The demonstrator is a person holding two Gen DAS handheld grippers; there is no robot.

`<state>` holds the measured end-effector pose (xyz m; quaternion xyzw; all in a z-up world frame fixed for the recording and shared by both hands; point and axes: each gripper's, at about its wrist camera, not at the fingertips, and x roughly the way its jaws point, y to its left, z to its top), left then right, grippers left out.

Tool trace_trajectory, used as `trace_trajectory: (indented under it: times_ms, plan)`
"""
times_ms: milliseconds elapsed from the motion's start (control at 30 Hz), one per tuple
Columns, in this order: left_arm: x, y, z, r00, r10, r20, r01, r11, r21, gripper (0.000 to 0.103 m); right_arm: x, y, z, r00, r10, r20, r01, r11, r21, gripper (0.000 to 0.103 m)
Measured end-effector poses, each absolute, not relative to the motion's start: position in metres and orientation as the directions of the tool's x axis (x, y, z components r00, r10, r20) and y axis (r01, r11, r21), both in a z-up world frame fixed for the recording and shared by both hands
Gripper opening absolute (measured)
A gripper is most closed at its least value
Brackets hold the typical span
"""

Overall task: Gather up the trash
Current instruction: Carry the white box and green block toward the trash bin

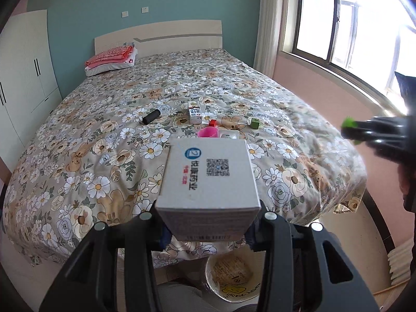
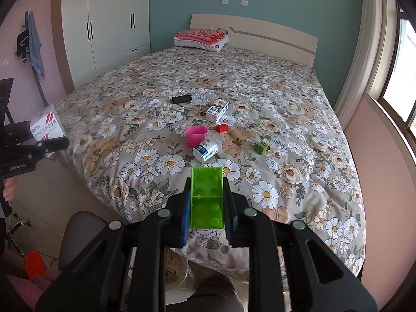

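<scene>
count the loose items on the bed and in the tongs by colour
Green: 2, brick in right tongs, cube
White: 3, box in left tongs, carton, tub
Pink: 1, cup
Red: 1, block
Black: 1, cylinder
Total: 8

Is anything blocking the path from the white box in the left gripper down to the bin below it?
Nothing visible: the white box sits clamped in the left gripper, with the open bin just below.

Both claws: black plastic frames, round silver screws, blue pads (image 2: 186,215); white "GenRobot.AI" lettering, seemingly, on left claw (image 2: 41,145).
</scene>
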<state>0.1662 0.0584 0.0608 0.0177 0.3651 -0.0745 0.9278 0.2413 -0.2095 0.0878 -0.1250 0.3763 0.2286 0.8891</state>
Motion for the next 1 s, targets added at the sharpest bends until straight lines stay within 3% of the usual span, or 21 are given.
trace_trajectory:
  times_ms: [433,1000]
  plan:
    - [0.158,0.053,-0.037,0.574,-0.145,-0.806,0.171,0.984,-0.055,0.045,0.222,-0.189,-0.011,0.460,0.308,-0.833,-0.550,0.835,0.005,0.022]
    - [0.158,0.021,-0.194,0.270,-0.152,-0.951,0.236,0.968,-0.088,0.045,0.194,-0.147,-0.184,0.158,0.234,-0.959,-0.643,0.762,0.080,0.022]
